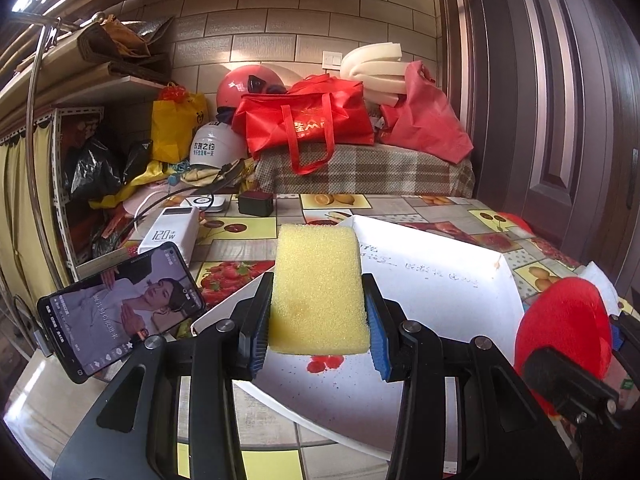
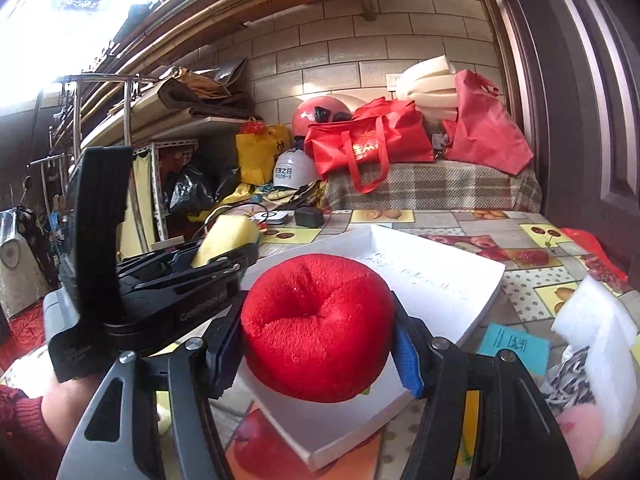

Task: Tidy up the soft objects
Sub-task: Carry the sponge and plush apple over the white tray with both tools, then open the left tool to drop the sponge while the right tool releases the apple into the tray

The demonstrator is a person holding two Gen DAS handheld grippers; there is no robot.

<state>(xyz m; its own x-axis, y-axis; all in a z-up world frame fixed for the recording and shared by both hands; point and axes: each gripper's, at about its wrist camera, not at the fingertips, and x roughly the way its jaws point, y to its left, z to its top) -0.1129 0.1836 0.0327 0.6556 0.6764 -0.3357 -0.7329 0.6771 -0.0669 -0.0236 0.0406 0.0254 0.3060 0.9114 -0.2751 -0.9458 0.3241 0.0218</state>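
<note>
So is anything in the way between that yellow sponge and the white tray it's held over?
Nothing visible. The sponge is clamped in the left gripper above the white tray, whose floor below it is bare. The red plush, held in the right gripper, hangs beside it, not under it.

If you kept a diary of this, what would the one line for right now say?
left claw: shut on yellow sponge | right claw: shut on red plush ball | both over white tray
</note>
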